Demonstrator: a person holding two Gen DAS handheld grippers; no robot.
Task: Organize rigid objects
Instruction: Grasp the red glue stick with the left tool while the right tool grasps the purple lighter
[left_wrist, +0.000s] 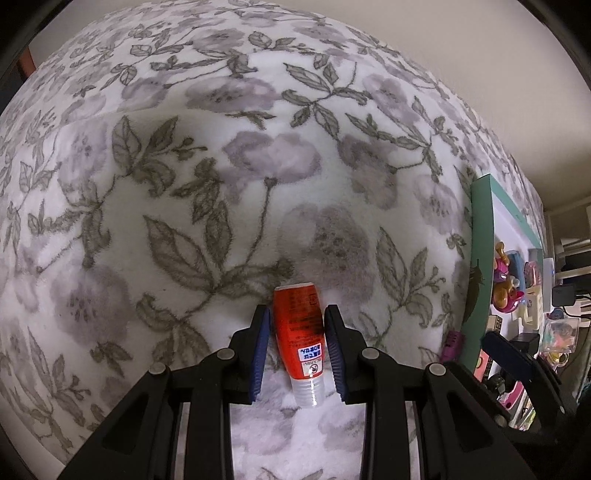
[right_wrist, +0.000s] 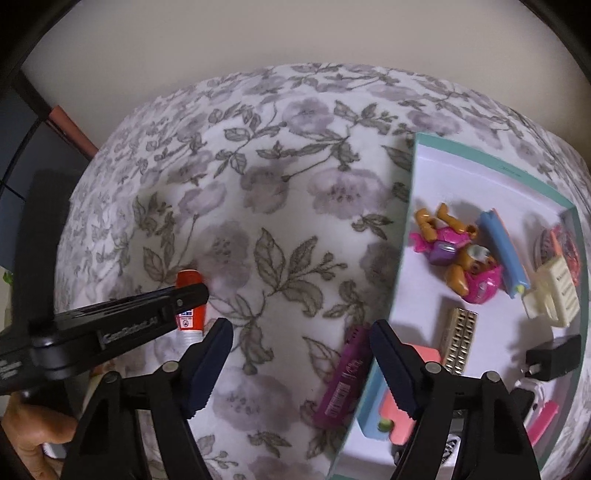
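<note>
An orange-red tube with a clear cap lies on the floral blanket. My left gripper has its blue-padded jaws on both sides of the tube, touching it. In the right wrist view the tube is partly hidden behind the left gripper. My right gripper is open and empty, above the blanket next to the teal-rimmed box. A purple oblong item lies on the blanket against the box's outer wall.
The box holds a pink toy dog, a blue stick, a cream tag, a gold block, a black plug and pink pieces. A wall stands behind the blanket.
</note>
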